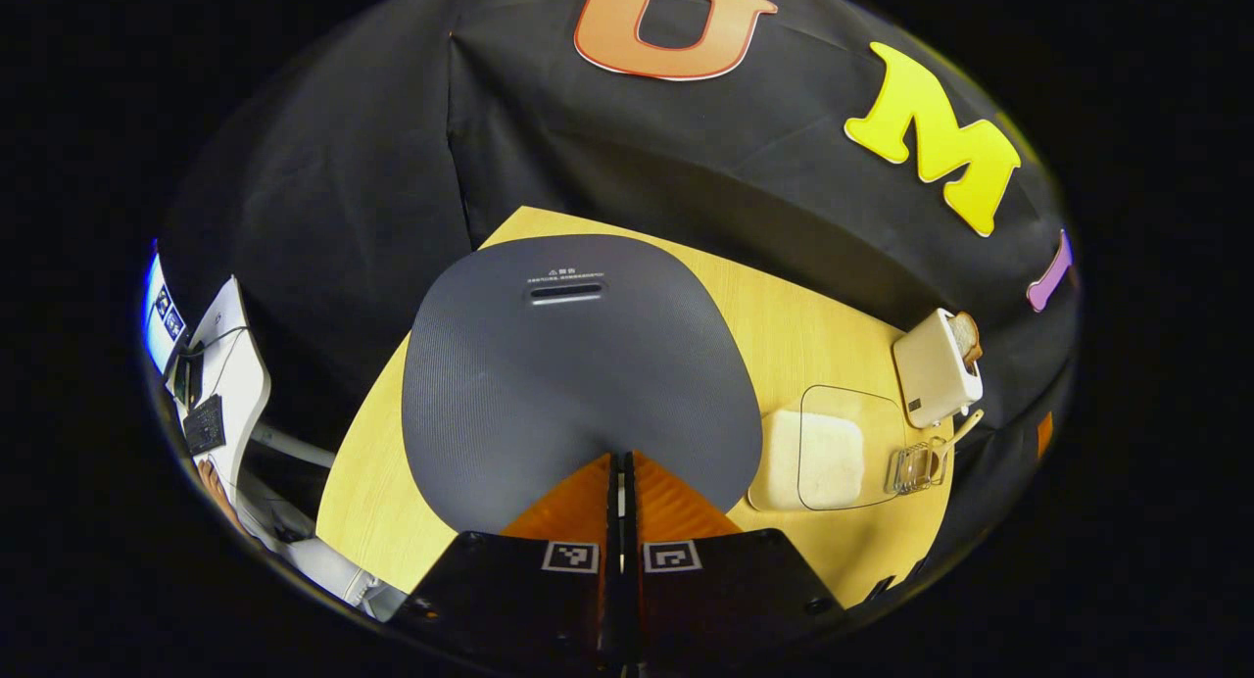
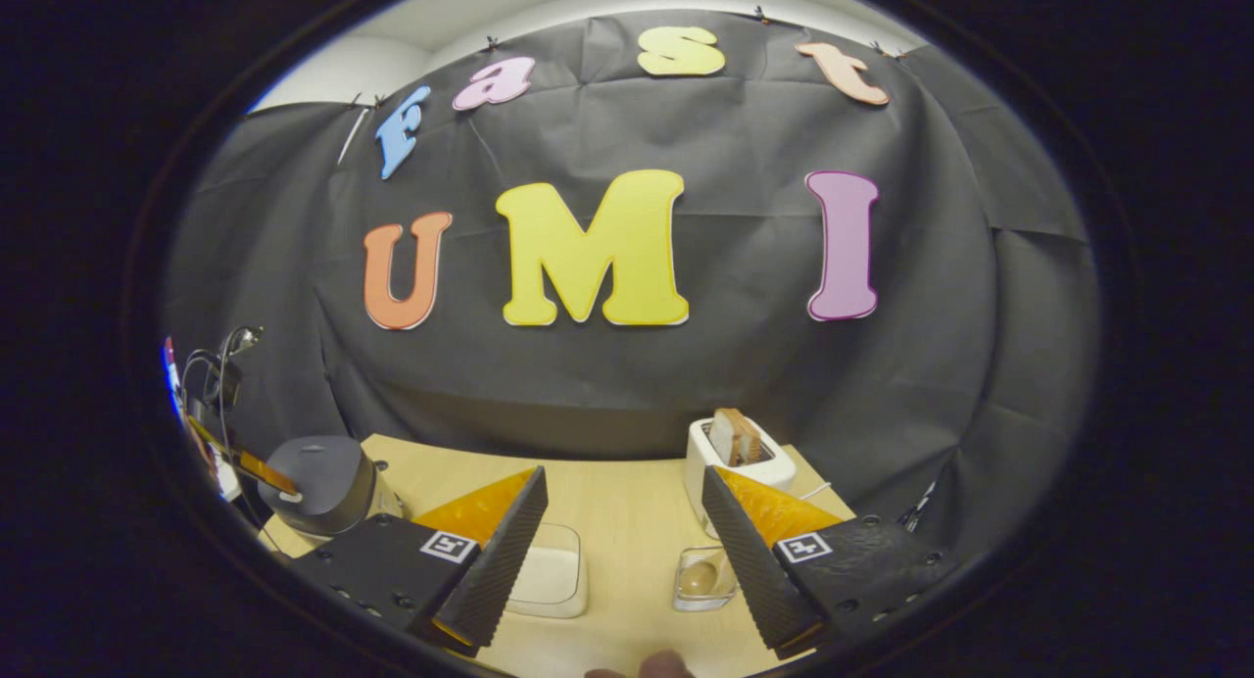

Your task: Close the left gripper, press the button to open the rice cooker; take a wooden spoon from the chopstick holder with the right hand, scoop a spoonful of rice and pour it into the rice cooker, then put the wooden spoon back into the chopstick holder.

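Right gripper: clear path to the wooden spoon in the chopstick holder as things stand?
Probably yes. The right gripper is open, and the wooden spoon sits in the clear chopstick holder just ahead between its fingers, with nothing in between. The toaster stands close behind the holder.

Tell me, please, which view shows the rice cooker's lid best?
The left gripper view: the rice cooker lies close under the shut left gripper, so its grey closed lid with the vent slot is large and central. The right gripper view shows the cooker small at the left edge, from the side, beyond the open right gripper.
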`<state>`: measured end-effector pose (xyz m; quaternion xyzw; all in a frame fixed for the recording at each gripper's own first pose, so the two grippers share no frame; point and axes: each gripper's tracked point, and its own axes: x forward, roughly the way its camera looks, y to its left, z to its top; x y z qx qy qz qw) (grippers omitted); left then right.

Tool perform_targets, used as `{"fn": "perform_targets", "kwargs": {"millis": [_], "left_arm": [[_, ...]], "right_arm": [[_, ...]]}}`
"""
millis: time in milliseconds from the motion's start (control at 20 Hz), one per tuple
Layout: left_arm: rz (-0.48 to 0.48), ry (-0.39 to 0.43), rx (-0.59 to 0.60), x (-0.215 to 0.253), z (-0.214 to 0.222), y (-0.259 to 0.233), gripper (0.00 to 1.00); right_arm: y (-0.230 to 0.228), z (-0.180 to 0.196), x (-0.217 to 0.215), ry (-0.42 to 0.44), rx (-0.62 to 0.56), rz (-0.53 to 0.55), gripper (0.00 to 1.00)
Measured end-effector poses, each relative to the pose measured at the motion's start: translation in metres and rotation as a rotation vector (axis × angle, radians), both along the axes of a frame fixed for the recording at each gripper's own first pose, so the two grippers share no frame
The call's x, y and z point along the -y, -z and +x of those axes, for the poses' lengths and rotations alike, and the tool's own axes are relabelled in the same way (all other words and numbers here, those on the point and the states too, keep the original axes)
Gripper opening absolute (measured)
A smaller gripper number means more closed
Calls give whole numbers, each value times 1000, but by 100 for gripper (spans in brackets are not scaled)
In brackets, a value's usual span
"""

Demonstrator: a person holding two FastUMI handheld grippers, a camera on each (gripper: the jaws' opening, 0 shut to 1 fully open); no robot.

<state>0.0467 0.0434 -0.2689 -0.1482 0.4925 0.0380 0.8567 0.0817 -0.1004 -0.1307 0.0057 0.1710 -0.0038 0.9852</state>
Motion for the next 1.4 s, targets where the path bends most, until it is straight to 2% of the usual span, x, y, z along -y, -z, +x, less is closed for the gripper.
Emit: {"fn": "perform_targets", "kwargs": {"millis": [300, 500, 600, 650, 700, 850, 950, 1050, 1100, 1200, 1300, 1400], "left_arm": [[22, 7, 3, -1, -6, 8, 3], [7, -21, 61, 0, 0, 3, 3], [50, -46, 105, -4, 1, -12, 3], [105, -65, 110, -11, 0, -13, 8], [132, -66, 159, -12, 4, -28, 3], [210, -75, 343, -21, 26, -88, 6], [190, -104, 455, -21, 41, -127, 18], [168, -130, 526, -24, 47, -146, 49], [158, -147, 542, -26, 49, -153, 70], [166, -195, 561, -31, 43, -162, 88], [163, -202, 588, -28, 38, -170, 100], [180, -207, 627, -32, 35, -181, 100]], "right_arm": [[12, -2, -12, -16, -34, 36, 94], [8, -6, -16, -35, -28, 31, 93], [0, -7, -13, -35, -9, 18, 93], [-4, -8, -11, -35, 2, 15, 94], [-8, -10, -10, -33, 11, 13, 94], [-16, -15, -8, -31, 31, 14, 94], [-19, -18, -7, -31, 37, 15, 94], [-23, -19, -7, -29, 43, 23, 94], [-24, -20, -6, -27, 46, 23, 93], [-30, -23, -2, -19, 62, 16, 94], [-34, -25, 3, -8, 74, 10, 94], [-32, -27, 6, -1, 72, 12, 94]]}}
